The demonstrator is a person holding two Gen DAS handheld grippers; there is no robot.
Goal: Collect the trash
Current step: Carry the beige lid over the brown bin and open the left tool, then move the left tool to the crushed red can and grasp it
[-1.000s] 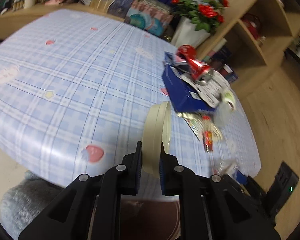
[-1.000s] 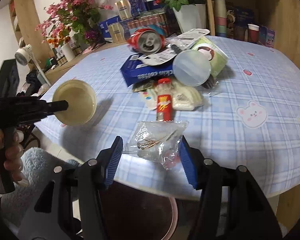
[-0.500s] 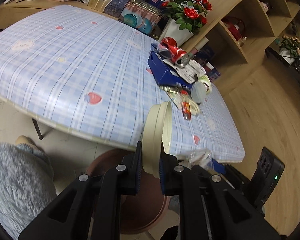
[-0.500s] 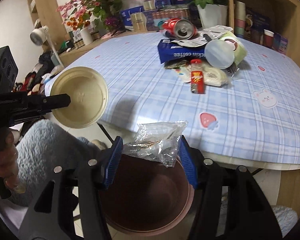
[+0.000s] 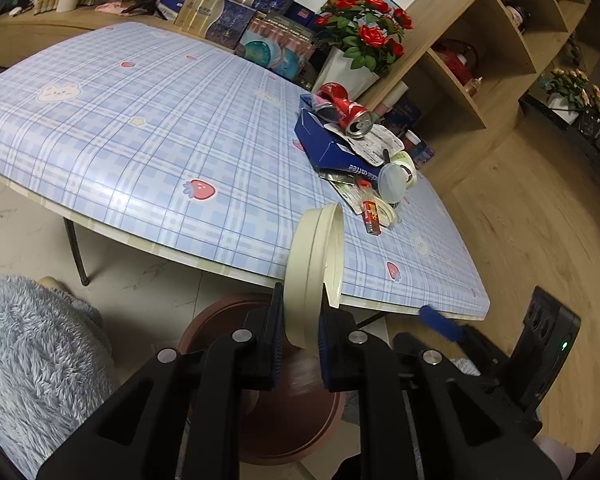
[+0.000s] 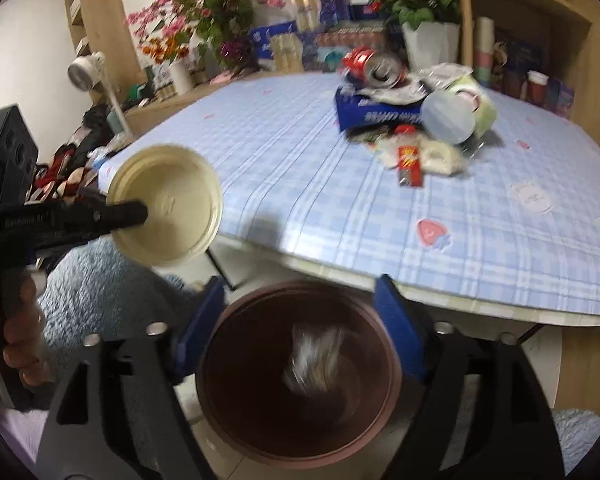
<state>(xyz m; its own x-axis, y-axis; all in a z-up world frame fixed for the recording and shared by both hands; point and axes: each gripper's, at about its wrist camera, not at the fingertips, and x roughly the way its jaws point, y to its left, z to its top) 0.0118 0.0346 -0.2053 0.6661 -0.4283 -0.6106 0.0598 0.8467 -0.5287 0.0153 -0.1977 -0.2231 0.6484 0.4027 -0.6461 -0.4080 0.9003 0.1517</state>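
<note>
The left gripper [image 5: 300,320] is clamped on a cream lid [image 5: 314,272] at lower centre; the right gripper [image 6: 300,320] is spreading, nothing pinched; a blurred plastic bag [image 6: 314,360] is seen below, inside the brown bin [image 6: 228,420].

The right gripper [image 6: 298,322] has come back off the table edge to hang over the brown bin [image 6: 300,380], and its jaws are opening with nothing left between them. The clear plastic bag [image 6: 314,360] it was pinching a moment ago is now a blurred shape inside the bin, probably mid-fall. The left gripper [image 5: 298,330] has likewise drawn away from the tabletop, so its cream lid [image 5: 314,272] now sits above the bin rather than over the cloth.
</note>
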